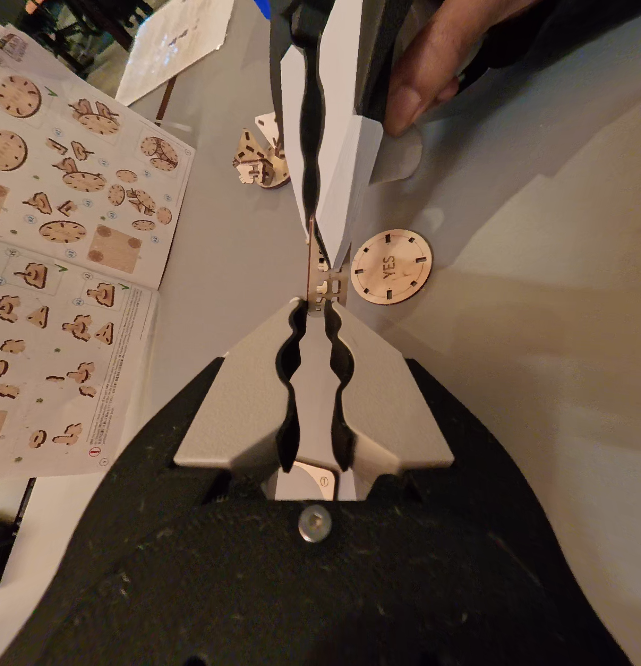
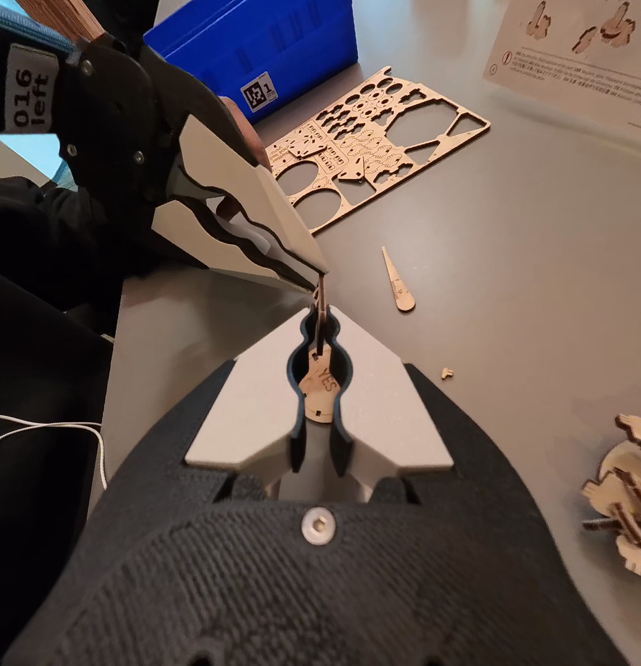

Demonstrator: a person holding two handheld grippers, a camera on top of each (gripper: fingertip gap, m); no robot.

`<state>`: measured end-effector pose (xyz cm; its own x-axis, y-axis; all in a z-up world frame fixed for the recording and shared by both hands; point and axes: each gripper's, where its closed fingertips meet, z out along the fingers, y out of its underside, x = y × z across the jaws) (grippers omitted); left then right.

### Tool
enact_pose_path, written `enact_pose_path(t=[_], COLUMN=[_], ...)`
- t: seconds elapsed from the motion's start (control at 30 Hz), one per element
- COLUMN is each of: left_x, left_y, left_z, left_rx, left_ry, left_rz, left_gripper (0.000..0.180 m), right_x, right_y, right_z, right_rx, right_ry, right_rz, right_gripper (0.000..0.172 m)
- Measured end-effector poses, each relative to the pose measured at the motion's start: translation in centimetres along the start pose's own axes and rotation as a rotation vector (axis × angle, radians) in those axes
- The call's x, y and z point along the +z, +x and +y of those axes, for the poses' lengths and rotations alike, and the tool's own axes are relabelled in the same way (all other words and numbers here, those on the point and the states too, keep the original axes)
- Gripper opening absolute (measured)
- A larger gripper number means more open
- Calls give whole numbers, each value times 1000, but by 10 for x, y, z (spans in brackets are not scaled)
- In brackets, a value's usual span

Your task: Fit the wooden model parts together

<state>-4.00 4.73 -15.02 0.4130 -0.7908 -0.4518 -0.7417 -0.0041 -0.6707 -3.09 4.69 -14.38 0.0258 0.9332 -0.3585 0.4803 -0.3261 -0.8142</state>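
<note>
Plywood strip (image 1: 324, 284) sits pinched between both our grippers, left (image 1: 316, 306) and right (image 2: 321, 317). Twisting either end, we judge, could snap it over the wooden disc (image 1: 391, 268).

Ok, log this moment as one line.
left gripper: shut on small slotted wooden panel | right gripper: shut on same panel | wooden disc: flat on table

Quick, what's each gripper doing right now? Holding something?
Left gripper: closed on one end of a small flat wooden piece.
Right gripper: closed on the same wooden piece's other end.
</note>
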Motion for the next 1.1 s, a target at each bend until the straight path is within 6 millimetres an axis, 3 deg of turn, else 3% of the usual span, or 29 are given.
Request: enact_pose_path(t=[0.13,0.23,0.37,0.47,0.53,0.8,1.1], left_x=[-1,-5,-6,-7,-3,5,7], left_y=[7,14,3,-6,-9,1,7], left_z=[1,-13,-14,-15,-10,-5,1], left_rx=[3,-9,45,-49,-77,-42,-26], left_ry=[5,78,107,133,111,74,35], left_rz=[52,84,-21,-32,-33,-5,43], left_gripper=[0,0,0,25,32,15,11], right_x=[0,-6,-7,-6,-5,2,5], right_y=[8,7,11,10,7,-1,0], right_z=[4,-4,-3,-4,-5,-3,5], right_rx=[-9,7,29,31,37,33,27], right_ry=[-28,28,33,39,47,28,-19], right_rz=[56,23,31,27,15,-9,-9], right_gripper=[2,2,2,1,1,2,2])
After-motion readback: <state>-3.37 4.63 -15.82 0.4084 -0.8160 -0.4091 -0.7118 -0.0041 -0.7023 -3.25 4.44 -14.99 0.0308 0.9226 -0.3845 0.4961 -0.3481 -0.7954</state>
